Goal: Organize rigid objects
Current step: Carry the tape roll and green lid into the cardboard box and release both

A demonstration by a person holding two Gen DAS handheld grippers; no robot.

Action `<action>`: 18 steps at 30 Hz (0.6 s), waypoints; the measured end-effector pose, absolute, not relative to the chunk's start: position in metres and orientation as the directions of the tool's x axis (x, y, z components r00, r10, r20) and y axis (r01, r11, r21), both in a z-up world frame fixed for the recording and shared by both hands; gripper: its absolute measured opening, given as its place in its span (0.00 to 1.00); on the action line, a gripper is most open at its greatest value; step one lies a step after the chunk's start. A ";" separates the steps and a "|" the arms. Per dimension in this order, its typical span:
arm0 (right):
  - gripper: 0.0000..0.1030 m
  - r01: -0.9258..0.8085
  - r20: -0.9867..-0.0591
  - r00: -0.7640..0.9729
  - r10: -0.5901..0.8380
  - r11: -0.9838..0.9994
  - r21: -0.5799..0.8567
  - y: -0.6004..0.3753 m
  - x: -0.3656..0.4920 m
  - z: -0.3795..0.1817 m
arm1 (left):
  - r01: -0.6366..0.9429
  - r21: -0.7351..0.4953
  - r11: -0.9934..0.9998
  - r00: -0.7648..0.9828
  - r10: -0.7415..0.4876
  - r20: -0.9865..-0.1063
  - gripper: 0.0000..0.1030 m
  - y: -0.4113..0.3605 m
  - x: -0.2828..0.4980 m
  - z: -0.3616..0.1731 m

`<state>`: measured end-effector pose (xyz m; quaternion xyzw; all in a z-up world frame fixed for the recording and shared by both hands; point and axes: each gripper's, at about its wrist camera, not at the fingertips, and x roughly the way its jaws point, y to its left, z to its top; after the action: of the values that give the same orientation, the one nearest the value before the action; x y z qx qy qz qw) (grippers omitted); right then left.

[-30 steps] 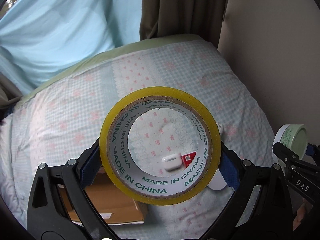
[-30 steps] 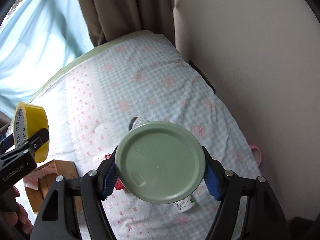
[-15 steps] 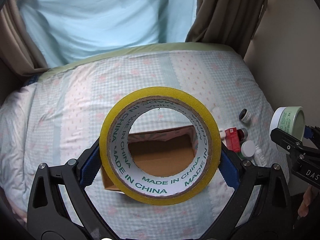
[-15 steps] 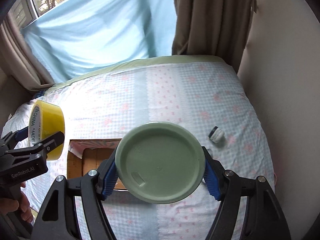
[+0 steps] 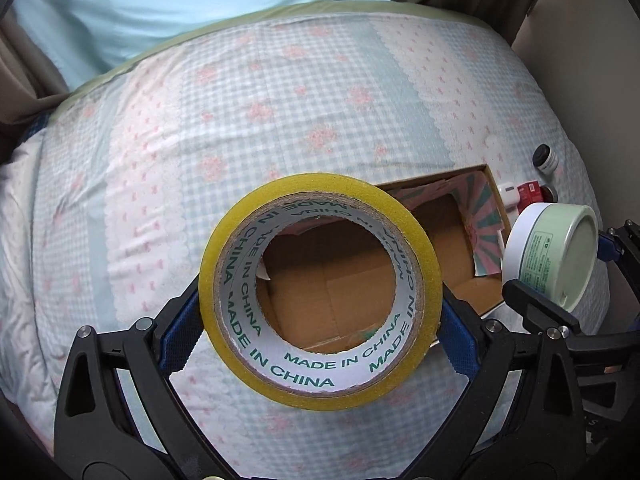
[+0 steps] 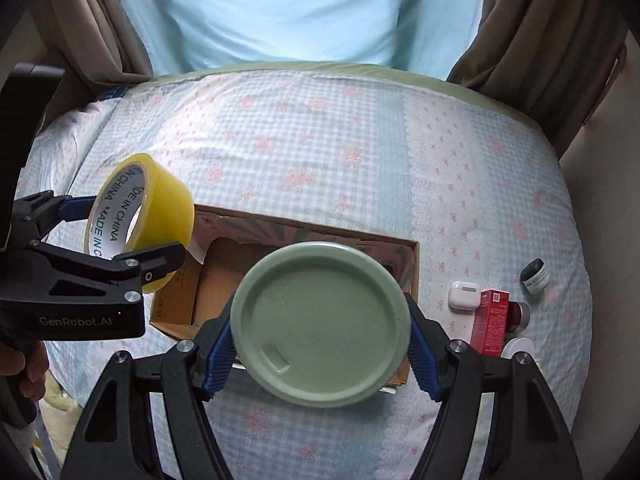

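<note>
My left gripper (image 5: 320,316) is shut on a yellow tape roll (image 5: 224,264), held above the open cardboard box (image 5: 460,248); the box floor shows through the roll's hole. In the right wrist view the same tape roll (image 6: 160,208) hangs over the box's left end. My right gripper (image 6: 320,336) is shut on a round green-lidded jar (image 6: 320,320) over the box (image 6: 224,280). That jar (image 5: 552,252) shows its white side and label at the right of the left wrist view.
The box lies on a bed with a checked floral sheet (image 6: 320,140). Right of the box lie a white earbud case (image 6: 463,295), a red carton (image 6: 491,322), a small dark-capped jar (image 6: 535,276) and a white cap (image 6: 520,347). Curtains and a wall stand behind.
Both grippers swung across the bed from its right side to above the cardboard box, each still holding its object. The box is now under them and the small items lie to the right.
</note>
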<state>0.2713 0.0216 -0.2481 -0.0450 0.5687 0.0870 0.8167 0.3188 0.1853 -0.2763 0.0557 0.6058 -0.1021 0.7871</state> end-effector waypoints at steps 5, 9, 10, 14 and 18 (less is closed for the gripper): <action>0.67 -0.241 -0.966 0.248 0.070 0.971 0.009 0.030 0.284 -0.314 | 0.236 -0.041 0.971 0.167 -0.082 -0.983 0.95 0.177 0.340 -0.342; 0.67 -0.281 -0.981 0.183 0.056 0.960 0.003 0.030 0.290 -0.356 | 0.262 -0.029 0.965 0.120 -0.063 -0.991 0.95 0.169 0.348 -0.379; 0.67 -0.291 -0.984 0.170 0.056 0.957 0.004 0.030 0.291 -0.365 | 0.267 -0.031 0.963 0.106 -0.061 -0.993 0.95 0.166 0.349 -0.387; 0.67 -0.301 -0.990 0.123 0.068 0.953 0.028 0.026 0.295 -0.391 | 0.296 -0.026 0.955 0.063 -0.047 -0.997 0.95 0.155 0.352 -0.413; 0.67 -0.318 -0.992 0.105 0.066 0.948 0.029 0.024 0.298 -0.402 | 0.315 -0.012 0.949 0.056 -0.031 -0.998 0.95 0.147 0.355 -0.425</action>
<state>0.2975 0.0236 -0.4019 -0.0962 0.6561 0.1302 0.7371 0.3553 0.1474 -0.4245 0.1050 0.6763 -0.1203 0.7191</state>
